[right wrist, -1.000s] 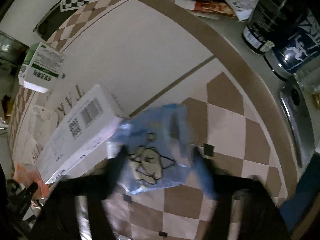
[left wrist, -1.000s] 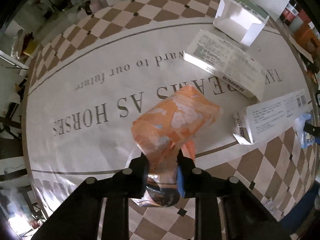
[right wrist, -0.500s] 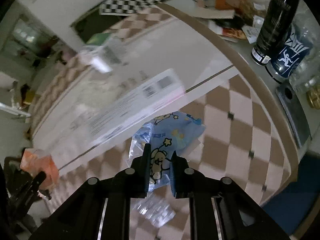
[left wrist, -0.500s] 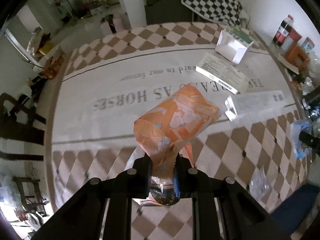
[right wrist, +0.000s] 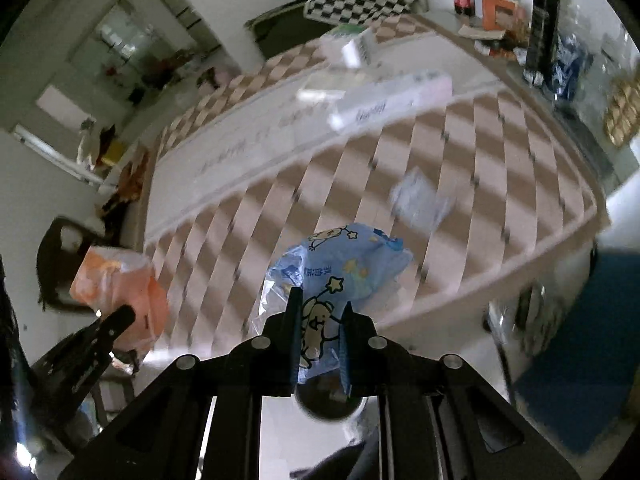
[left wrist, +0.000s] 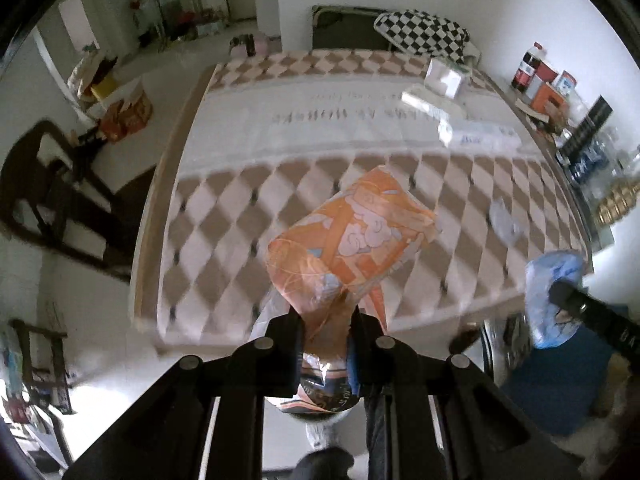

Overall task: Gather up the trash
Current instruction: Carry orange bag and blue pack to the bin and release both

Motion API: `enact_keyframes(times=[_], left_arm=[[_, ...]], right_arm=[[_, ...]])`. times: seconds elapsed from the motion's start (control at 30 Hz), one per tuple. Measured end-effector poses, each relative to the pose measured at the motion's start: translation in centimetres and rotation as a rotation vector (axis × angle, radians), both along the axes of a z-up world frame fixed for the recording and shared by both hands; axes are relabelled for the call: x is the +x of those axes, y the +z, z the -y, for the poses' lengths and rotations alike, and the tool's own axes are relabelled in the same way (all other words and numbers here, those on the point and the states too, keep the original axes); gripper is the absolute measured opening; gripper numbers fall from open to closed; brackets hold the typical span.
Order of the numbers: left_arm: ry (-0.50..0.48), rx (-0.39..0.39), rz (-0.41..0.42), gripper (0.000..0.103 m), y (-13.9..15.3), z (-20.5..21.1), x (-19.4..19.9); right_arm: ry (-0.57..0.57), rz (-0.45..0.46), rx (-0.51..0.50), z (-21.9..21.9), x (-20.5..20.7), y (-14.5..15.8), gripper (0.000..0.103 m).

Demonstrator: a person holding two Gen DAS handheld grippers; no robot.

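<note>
My left gripper (left wrist: 326, 320) is shut on an orange printed plastic wrapper (left wrist: 352, 240) and holds it in the air in front of the table's near edge. My right gripper (right wrist: 320, 312) is shut on a blue cartoon-printed wrapper (right wrist: 340, 268), also lifted off the table. Each wrapper shows in the other view: the blue one at the right of the left wrist view (left wrist: 552, 296), the orange one at the left of the right wrist view (right wrist: 116, 284). A crumpled clear wrapper (right wrist: 420, 200) lies on the checkered tablecloth (left wrist: 240, 220).
White cartons (left wrist: 476, 132) and an open white box (left wrist: 446, 76) lie at the table's far right. Bottles and boxes (left wrist: 536, 72) crowd a counter on the right. A dark wooden chair (left wrist: 52, 192) stands left of the table. A blue surface (right wrist: 580, 348) lies at lower right.
Both grippers have pulled up and back from the table with their wrappers held. The table now looks farther away and its near edge is in view.
</note>
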State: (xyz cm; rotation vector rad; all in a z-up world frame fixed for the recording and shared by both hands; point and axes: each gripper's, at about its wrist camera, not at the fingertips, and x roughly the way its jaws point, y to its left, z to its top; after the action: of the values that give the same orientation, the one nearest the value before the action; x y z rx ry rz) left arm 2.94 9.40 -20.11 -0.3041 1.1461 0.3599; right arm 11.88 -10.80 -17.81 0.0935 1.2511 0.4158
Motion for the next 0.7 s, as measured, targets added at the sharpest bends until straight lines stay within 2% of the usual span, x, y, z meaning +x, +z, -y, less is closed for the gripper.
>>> enact_keyframes(times=[0.13, 0.27, 0.37, 0.5, 0.57, 0.7], left_arm=[[0.025, -0.053, -0.049, 0.014, -2.7, 0.3, -4.1], [0.058, -0.096, -0.129, 0.014, -7.2, 0.8, -7.1], [0.095, -0.154, -0.202, 0.014, -12.5, 0.7, -8.3], [0.148, -0.232, -0.295, 0.014, -21.3, 0.3, -9.4], [0.172, -0.287, -0.342, 0.014, -26.8, 0.1, -9.8], [0.221, -0.409, -0.393, 0.015, -35.6, -0.4, -10.3]], right_arm=[[0.043, -0.058, -0.018, -0.7, -6.8, -2.1, 0.016], [0.09, -0.144, -0.052, -1.1, -11.3, -6.4, 0.016], [0.12, -0.232, -0.073, -1.4, -13.3, -11.3, 0.016], [0.158, -0.336, -0.102, -1.9, -15.1, -19.3, 0.016], [0.182, -0.383, -0.122, -2.3, -15.9, -24.5, 0.016], [0.199, -0.437, -0.13, -2.9, -16.7, -33.3, 0.016]])
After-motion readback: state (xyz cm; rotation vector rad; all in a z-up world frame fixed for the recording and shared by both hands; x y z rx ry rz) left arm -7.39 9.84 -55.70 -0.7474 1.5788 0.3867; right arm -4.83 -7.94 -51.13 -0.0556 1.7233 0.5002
